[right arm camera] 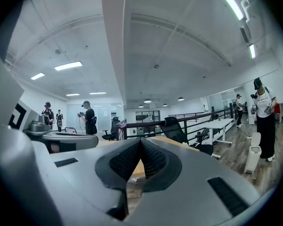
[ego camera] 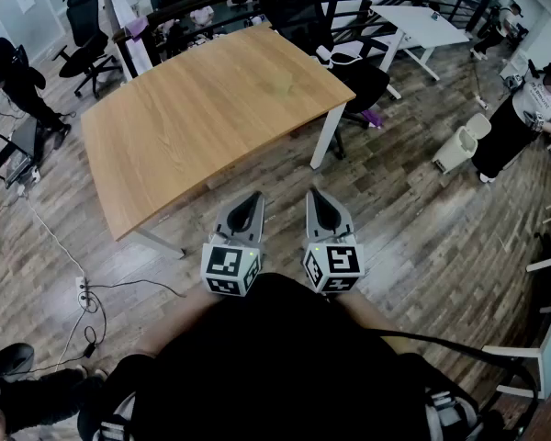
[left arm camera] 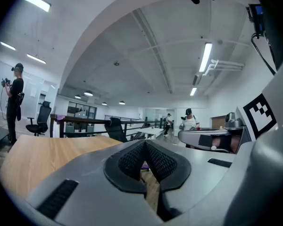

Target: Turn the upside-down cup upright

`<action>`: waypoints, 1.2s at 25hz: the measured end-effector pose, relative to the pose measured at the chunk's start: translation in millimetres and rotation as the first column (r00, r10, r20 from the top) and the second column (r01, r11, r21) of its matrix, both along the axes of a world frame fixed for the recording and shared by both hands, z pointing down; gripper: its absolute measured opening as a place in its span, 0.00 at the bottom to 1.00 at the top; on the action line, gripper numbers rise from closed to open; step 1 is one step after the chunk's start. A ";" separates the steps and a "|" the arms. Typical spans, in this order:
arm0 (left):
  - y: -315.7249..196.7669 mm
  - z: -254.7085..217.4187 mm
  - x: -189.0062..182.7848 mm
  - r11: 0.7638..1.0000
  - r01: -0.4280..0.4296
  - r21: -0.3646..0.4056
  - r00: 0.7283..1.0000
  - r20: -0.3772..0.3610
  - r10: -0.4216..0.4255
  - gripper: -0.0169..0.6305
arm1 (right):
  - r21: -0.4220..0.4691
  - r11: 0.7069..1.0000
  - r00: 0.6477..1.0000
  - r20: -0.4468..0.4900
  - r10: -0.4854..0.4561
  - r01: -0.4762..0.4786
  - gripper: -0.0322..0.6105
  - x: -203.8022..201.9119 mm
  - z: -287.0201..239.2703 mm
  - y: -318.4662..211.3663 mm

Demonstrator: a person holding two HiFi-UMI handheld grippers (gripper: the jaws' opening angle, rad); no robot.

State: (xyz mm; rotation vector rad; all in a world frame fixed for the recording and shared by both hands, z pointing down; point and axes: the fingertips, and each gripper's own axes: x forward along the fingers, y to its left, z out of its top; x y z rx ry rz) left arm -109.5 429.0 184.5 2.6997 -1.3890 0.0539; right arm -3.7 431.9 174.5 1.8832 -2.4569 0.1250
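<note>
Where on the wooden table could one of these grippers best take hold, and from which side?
Probably grip the near long rim of the wooden table, coming level from the person's side. The top is a thin flat slab overhanging a slim white leg, so only the rim fits between jaws. The left gripper and right gripper are both shut and empty; either must open first.

Both grippers level, side by side

We hold the left gripper (ego camera: 248, 211) and right gripper (ego camera: 320, 208) level, jaws closed, empty.
</note>
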 end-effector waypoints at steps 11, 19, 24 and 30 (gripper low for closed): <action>-7.4 -2.3 -12.6 0.999 -0.032 -0.005 0.999 -0.003 0.032 0.04 | -0.021 0.999 0.999 -0.007 0.037 -0.038 0.07 -11.6 2.8 -0.7; -32.8 6.3 -24.8 0.999 -0.052 0.005 0.999 -0.010 0.052 0.04 | -0.021 0.999 0.999 0.003 0.046 -0.045 0.07 -27.2 12.2 -26.1; -60.5 22.4 -35.0 0.999 -0.043 -0.030 0.999 -0.013 0.043 0.04 | -0.059 0.997 0.998 0.018 0.053 -0.052 0.07 -33.7 33.3 -48.5; -119.6 26.6 -14.6 0.998 -0.037 -0.045 0.999 0.001 0.037 0.04 | -0.056 0.997 0.998 0.011 0.055 -0.054 0.07 -3.8 30.3 -115.0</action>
